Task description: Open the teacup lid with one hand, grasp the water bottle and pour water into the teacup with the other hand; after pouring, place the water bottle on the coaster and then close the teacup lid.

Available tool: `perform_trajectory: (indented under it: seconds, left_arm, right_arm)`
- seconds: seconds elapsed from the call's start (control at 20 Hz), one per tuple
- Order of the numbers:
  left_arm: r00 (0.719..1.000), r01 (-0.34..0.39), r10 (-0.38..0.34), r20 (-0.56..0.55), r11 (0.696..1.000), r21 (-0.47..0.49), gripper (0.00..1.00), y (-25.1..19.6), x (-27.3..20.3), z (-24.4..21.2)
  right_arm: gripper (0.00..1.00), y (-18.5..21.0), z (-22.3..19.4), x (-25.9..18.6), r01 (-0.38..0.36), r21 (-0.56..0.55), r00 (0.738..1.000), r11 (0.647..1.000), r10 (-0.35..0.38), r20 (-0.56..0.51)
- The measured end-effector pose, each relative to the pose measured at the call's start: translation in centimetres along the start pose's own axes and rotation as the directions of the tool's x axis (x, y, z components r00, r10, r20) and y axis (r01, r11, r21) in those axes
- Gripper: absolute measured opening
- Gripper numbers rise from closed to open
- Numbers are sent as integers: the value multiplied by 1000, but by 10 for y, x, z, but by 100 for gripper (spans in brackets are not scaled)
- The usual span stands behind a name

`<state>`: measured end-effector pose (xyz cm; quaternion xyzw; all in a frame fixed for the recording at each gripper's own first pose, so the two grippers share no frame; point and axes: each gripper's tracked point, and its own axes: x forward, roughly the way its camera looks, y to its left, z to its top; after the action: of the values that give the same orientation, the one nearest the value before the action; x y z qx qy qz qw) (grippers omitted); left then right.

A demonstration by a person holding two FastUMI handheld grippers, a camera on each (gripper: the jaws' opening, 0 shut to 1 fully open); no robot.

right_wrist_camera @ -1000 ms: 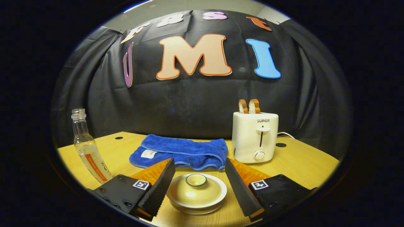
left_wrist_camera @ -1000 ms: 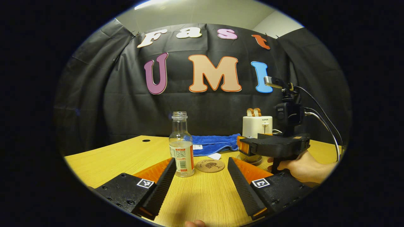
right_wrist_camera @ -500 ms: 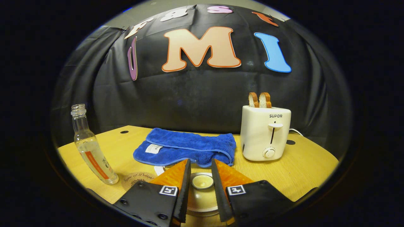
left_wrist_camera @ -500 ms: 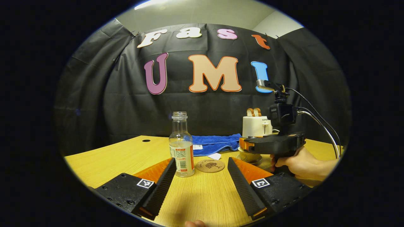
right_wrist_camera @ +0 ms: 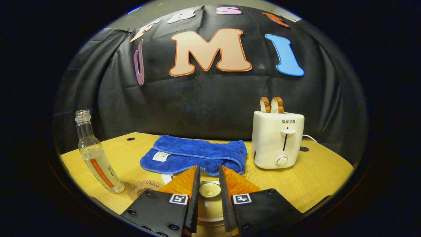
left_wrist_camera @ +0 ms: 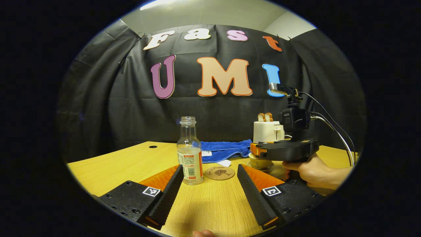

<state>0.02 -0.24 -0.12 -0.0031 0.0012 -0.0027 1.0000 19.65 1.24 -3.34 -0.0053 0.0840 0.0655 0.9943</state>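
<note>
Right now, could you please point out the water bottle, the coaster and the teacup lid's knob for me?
water bottle (left_wrist_camera: 190, 163): left gripper view, on its labelled body.
coaster (left_wrist_camera: 219, 172): left gripper view, on the middle of its printed top.
teacup lid's knob (right_wrist_camera: 210, 190): right gripper view, on the knob's top, between the right claw's fingers.

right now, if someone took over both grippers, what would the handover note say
Right gripper: closed around the knob of the teacup lid; lid looks still seated on the teacup.
Left gripper: open, empty, low over the table, fingers pointing at the water bottle.
Bottle upright, uncapped, partly full; coaster beside it, bare.
Done: lid gripped.
Left: lift lid, grasp bottle, pour, set bottle on coaster, close lid.
</note>
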Motion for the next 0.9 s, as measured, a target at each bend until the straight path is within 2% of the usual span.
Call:
perform_trajectory:
  seconds: [0.1,0.25,0.4,0.5,0.65,0.9]
  left_arm:
    - [1000,-11,11,0,1000,0,96,1,0,0]
    - [1000,-29,29,-2,1000,0,96,3,0,-1]
    - [999,-48,48,-3,999,0,96,7,-1,0]
    - [999,-54,54,-4,999,0,96,8,-2,0]
    - [998,-63,63,-4,998,0,96,10,-1,-1]
    - [993,-120,120,-2,993,3,96,21,4,0]
  right_arm:
    - [35,3,2,-3,-12,-2,1000,1000,12,12]
    - [35,5,13,-12,-27,-12,996,1000,28,90]
    - [34,0,20,-23,-10,4,988,1000,10,152]
    - [35,4,17,-31,-28,-2,989,1000,28,146]
    - [35,-1,16,-50,-14,1,989,1000,14,150]
    - [34,1,13,-90,-49,-4,986,999,49,157]
